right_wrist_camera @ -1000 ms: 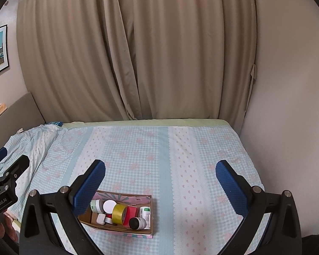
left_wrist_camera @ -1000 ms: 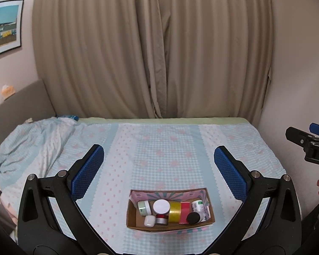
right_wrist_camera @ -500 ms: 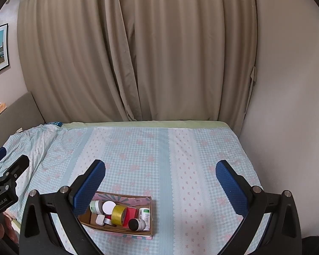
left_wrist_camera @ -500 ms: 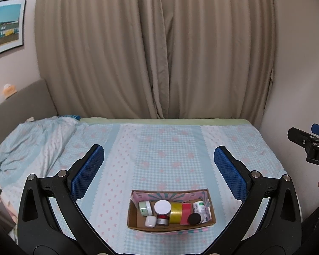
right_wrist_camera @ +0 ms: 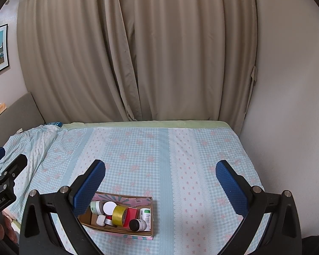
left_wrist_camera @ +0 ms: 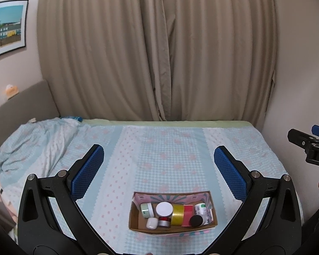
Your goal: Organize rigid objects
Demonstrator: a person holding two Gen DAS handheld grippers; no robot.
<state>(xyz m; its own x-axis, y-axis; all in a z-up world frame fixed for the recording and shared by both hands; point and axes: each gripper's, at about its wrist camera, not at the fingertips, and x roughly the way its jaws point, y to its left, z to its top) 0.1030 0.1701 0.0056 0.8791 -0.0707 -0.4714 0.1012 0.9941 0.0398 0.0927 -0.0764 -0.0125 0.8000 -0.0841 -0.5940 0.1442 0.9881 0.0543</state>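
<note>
Below the left gripper (left_wrist_camera: 159,171), whose jaws stand wide apart above the bed (left_wrist_camera: 180,148), a cardboard box (left_wrist_camera: 172,227) holds jars, a tape roll (left_wrist_camera: 178,213) and bottles. Right view: the right gripper (right_wrist_camera: 160,178) is likewise spread, with the box (right_wrist_camera: 125,231) lower left.

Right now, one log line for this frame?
left gripper: open, empty | right gripper: open, empty | cardboard box: on bed, full of small containers | phase: approach

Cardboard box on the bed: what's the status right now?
Left gripper and right gripper both open, empty, above the bed. Cardboard box holds jars, tape roll, bottles. Nothing blocking it.
</note>
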